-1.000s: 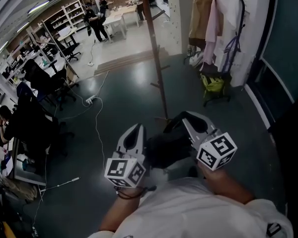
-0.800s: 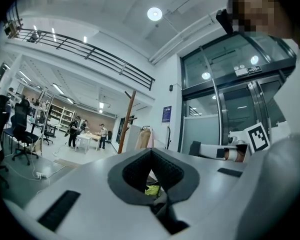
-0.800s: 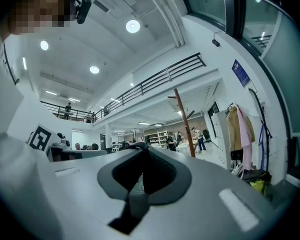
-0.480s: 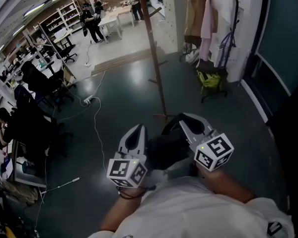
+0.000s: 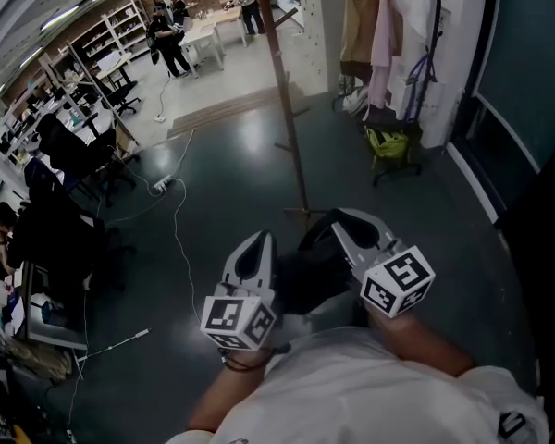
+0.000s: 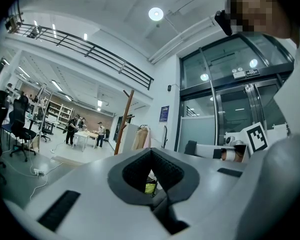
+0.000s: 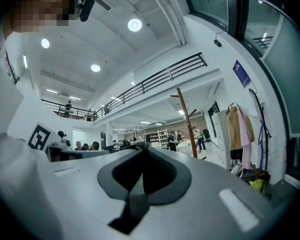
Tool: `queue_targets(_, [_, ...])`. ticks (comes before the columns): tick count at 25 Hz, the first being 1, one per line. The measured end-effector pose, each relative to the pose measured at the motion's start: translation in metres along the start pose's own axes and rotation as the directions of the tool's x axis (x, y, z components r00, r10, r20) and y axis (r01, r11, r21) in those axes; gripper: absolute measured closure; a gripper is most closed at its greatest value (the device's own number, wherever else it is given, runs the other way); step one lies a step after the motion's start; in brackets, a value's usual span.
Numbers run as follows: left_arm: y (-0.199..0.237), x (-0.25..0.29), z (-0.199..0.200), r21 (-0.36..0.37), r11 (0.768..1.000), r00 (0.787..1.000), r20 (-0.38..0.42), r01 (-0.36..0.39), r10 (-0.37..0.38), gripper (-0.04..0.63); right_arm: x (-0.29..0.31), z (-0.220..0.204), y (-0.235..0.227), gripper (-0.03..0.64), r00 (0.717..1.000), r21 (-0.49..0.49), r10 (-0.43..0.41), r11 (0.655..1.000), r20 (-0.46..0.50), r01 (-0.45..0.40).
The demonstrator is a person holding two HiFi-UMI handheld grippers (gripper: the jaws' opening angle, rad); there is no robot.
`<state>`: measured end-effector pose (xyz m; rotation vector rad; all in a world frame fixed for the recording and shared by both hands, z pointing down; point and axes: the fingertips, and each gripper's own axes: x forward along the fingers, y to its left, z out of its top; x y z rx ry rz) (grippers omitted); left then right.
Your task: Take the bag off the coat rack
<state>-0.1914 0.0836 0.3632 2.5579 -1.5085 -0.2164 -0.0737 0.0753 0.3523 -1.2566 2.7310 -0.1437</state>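
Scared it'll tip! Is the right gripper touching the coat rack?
Apart. The right gripper view shows the coat rack standing far beyond the right gripper.

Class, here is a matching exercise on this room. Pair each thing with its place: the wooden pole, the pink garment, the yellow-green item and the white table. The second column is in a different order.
Things
1. wooden pole
2. pink garment
3. yellow-green item
4. white table

Places
A. low down, beneath the hanging clothes
B. at the far end of the room, with people standing beside it
C. hanging beside a tan coat
D. upright in the middle of the dark floor

Pairs: 1-D, 2-C, 3-A, 4-B
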Motion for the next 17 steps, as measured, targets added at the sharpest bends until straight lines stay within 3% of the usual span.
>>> queue_targets(17, [-0.005, 0.008, -0.010, -0.010, 1.000, 1.000, -0.012, 0.010, -0.010, 0.589, -0.004, -0.002, -0.011, 0.595, 1.000, -0.004, -0.010, 1.000, 0.004, 0.010])
